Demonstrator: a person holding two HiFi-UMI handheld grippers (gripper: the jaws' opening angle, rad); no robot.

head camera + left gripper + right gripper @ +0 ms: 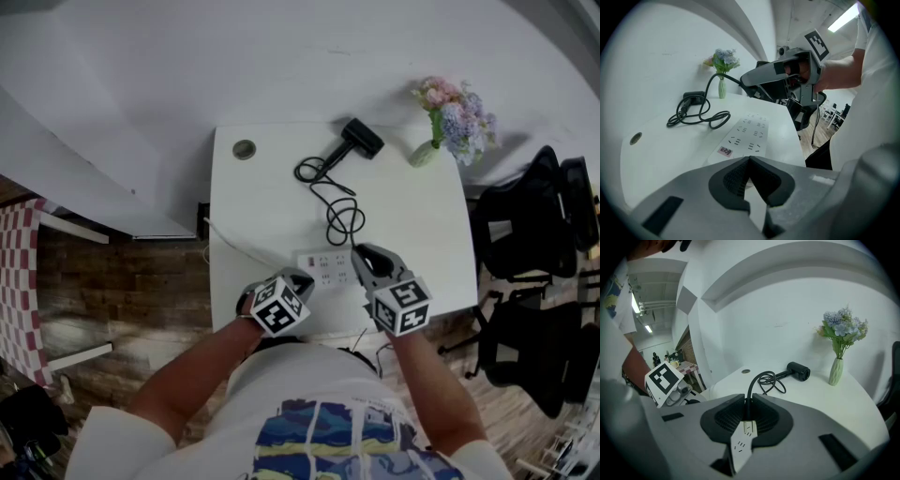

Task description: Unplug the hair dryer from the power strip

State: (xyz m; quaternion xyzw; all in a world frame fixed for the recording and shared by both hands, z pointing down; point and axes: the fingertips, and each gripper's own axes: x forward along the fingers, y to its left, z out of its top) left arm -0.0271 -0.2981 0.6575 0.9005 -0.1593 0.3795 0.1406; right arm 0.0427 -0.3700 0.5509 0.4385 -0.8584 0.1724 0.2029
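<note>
a white table [253, 206] fills the middle of the head view, set against a pale wall, with dark office chairs [534, 234] standing off its right side on the wooden floor.

the left gripper [296, 278] sits at the near left end of the power strip [325, 266]. in the left gripper view its jaws are drawn together, the tips meeting over that end of the strip [747, 136]. it probably bears down on the strip, but the contact itself is hidden under the jaws.

the right gripper [360, 254] is at the strip's right end, pointing down at a slant. its jaws are narrow and clamped on the plug [747, 416]. the plug's two metal prongs [748, 428] show bare just above the white face of the strip [741, 446], so the plug looks pulled free of its socket.

the strip lies flat near the table's front edge, between the two grippers, with its rows of sockets facing up.

the hair dryer [359, 139] lies on its side well apart from the strip, near the back edge of the table. a vase of flowers [448, 120] stands upright at the back right corner, just beside the dryer.

the black cord [339, 211] runs from the dryer's handle in loose loops across the table and rises into the right gripper's jaws.

a small round grommet [244, 148] is set in the back left corner.
</note>
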